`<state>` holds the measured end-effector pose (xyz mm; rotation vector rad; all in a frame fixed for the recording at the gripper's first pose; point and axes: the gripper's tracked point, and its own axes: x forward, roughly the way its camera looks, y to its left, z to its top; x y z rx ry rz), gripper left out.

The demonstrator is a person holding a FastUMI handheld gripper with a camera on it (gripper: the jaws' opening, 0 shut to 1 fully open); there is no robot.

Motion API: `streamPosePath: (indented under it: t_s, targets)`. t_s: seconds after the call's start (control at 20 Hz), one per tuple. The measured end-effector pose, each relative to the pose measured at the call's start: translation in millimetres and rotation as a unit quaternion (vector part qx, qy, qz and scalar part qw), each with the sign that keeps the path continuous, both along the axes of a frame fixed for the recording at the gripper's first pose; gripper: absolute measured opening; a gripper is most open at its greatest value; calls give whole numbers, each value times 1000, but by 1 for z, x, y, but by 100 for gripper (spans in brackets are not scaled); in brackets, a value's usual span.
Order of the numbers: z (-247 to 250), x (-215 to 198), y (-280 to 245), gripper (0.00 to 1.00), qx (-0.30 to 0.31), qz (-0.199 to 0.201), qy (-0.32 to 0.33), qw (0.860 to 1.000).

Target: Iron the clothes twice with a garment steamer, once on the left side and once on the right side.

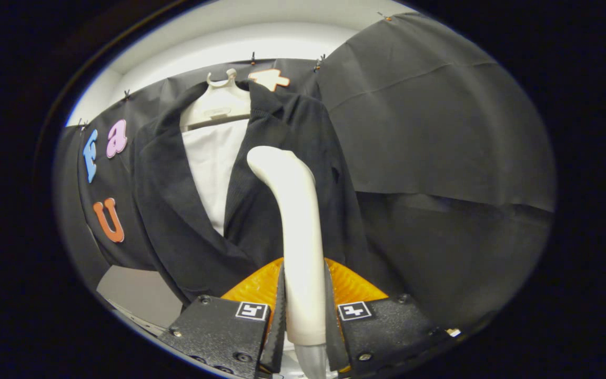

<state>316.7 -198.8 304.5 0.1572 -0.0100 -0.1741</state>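
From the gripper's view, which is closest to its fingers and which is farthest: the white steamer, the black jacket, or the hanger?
1. Steamer: clamped between the fingers of the gripper.
2. Black jacket: hanging just beyond the steamer's head.
3. Hanger: farthest, up at the jacket's collar against the booth wall.

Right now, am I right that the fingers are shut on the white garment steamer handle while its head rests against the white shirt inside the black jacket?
Not quite: the gripper view shows the fingers shut on the white garment steamer handle, but its head rests against the black jacket panel, beside the white shirt.
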Motion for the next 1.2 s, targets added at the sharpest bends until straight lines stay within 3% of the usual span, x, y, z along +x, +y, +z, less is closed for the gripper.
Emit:
streamPosePath:
  t_s: [1.2]
  targets:
    - [-136, -3, 23, 35, -16, 2, 125, 992]
